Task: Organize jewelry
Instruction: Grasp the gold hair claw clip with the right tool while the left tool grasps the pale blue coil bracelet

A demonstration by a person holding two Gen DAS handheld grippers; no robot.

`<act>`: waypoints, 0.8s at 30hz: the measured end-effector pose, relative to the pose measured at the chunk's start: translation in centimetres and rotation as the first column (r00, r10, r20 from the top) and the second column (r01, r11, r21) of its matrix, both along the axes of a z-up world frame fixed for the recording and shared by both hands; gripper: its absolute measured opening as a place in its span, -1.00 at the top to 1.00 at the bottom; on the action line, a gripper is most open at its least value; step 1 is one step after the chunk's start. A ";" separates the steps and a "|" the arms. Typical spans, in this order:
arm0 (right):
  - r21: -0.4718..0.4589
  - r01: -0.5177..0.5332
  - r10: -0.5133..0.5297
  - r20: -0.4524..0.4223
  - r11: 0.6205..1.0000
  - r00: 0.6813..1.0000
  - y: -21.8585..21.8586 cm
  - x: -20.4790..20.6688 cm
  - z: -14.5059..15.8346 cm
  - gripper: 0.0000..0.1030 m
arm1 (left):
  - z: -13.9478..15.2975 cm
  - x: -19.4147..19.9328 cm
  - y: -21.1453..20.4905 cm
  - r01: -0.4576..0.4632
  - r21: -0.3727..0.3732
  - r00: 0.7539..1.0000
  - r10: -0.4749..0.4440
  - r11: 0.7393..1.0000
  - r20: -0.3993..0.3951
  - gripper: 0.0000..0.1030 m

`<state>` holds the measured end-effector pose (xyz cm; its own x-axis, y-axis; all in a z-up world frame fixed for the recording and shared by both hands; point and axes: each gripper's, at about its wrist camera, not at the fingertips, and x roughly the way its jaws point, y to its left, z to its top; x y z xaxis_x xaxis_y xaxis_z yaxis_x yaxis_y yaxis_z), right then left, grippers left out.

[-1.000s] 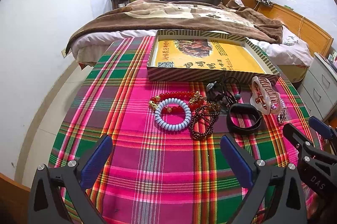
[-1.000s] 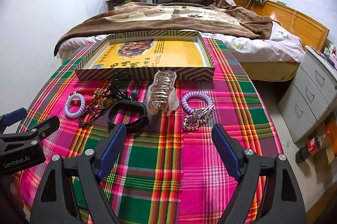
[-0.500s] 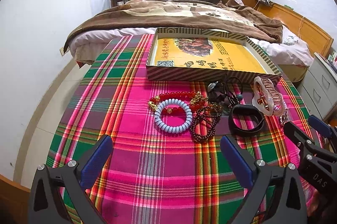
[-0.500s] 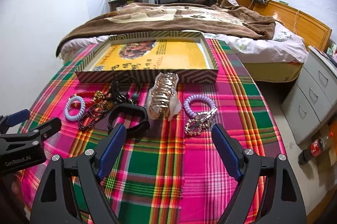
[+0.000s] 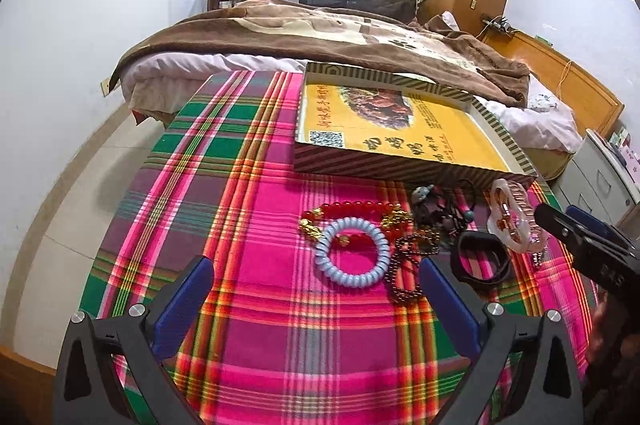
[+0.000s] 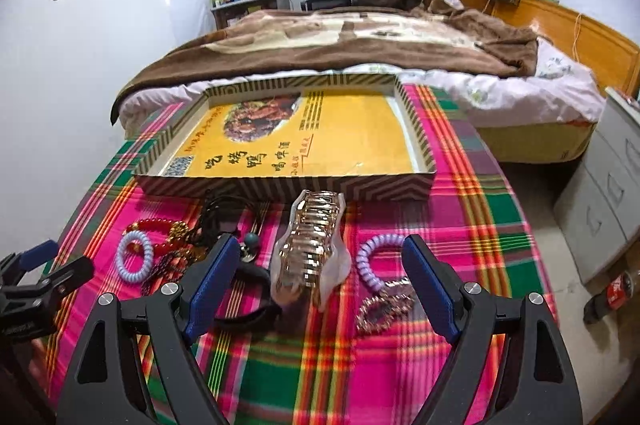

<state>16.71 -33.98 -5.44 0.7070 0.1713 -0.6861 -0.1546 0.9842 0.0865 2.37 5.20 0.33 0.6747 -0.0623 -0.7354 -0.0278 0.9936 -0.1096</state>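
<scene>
Jewelry lies on a plaid tablecloth in front of a shallow yellow-bottomed box [image 5: 400, 129] [image 6: 320, 141]. A pale blue coil bracelet [image 5: 352, 253] [image 6: 134, 261], a red bead bracelet [image 5: 352, 211], a dark bead bracelet [image 5: 408, 265], a black band [image 5: 480, 261] [image 6: 248, 297], a gold watch in clear wrap [image 6: 312, 249] [image 5: 510, 221], a lilac coil [image 6: 376, 261] and a sparkly clip [image 6: 384, 309] lie there. My left gripper [image 5: 316, 301] is open, just short of the blue coil. My right gripper [image 6: 316, 281] is open, its fingers either side of the watch.
A bed with a brown blanket [image 5: 320, 37] stands behind the table. A grey drawer unit [image 6: 600, 209] and a cola bottle [image 6: 608, 297] on the floor are to the right. The table's left edge drops to the tiled floor [image 5: 80, 185].
Both grippers have moved forward toward the jewelry. The right one has closed in on the watch, and the left one has come up to the blue coil. Both stay open.
</scene>
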 end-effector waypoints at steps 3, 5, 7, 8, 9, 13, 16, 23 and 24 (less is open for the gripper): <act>-0.005 0.008 -0.008 -0.045 1.000 0.999 0.2 1.3 -0.9 -0.62 | -0.4 0.6 0.5 0.006 -0.011 1.000 -0.006 1.000 -0.017 -1.00; -0.010 0.010 -0.011 -0.065 1.000 0.998 0.3 1.9 -1.3 -0.62 | -0.7 0.9 0.8 0.009 -0.023 1.000 -0.010 1.000 -0.027 -1.00; -0.013 0.013 -0.014 -0.078 1.000 0.997 0.3 2.3 -1.6 -0.60 | -1.0 1.2 1.0 0.014 -0.035 0.999 -0.015 0.999 -0.036 -1.00; -0.011 0.014 -0.015 -0.079 1.000 0.997 0.2 2.4 -1.7 -0.54 | -1.1 1.4 1.1 0.016 -0.044 0.999 -0.018 0.999 -0.040 -1.00; -0.009 0.019 -0.019 -0.079 1.000 0.997 0.2 2.5 -1.8 -0.40 | -1.2 1.6 1.2 0.018 -0.054 0.999 -0.020 0.998 -0.045 -1.00; 0.004 0.014 -0.014 -0.094 1.000 0.996 0.2 2.8 -2.0 0.01 | -1.7 2.1 1.6 0.017 -0.062 0.998 -0.021 0.998 -0.064 -1.00; 0.005 0.016 -0.016 -0.089 1.000 0.996 0.1 2.8 -1.9 0.20 | -2.2 2.5 1.9 0.017 -0.076 0.996 -0.023 0.997 -0.084 -1.00; 0.053 0.029 -0.026 -0.048 0.998 0.998 -0.8 2.4 -0.9 0.21 | -3.3 4.0 2.9 -0.025 -0.096 0.991 0.011 0.995 -0.136 -1.00; 0.056 0.031 -0.029 -0.036 0.998 0.999 -1.0 2.3 -0.6 0.21 | -3.4 4.2 2.7 -0.018 -0.087 0.990 0.006 0.996 -0.142 -0.98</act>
<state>18.98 -34.94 -6.03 0.6879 0.1895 -0.7006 -0.1204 0.9817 0.1473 6.56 7.89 -3.07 0.5652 -0.1236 -0.8157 -0.0613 0.9797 -0.1909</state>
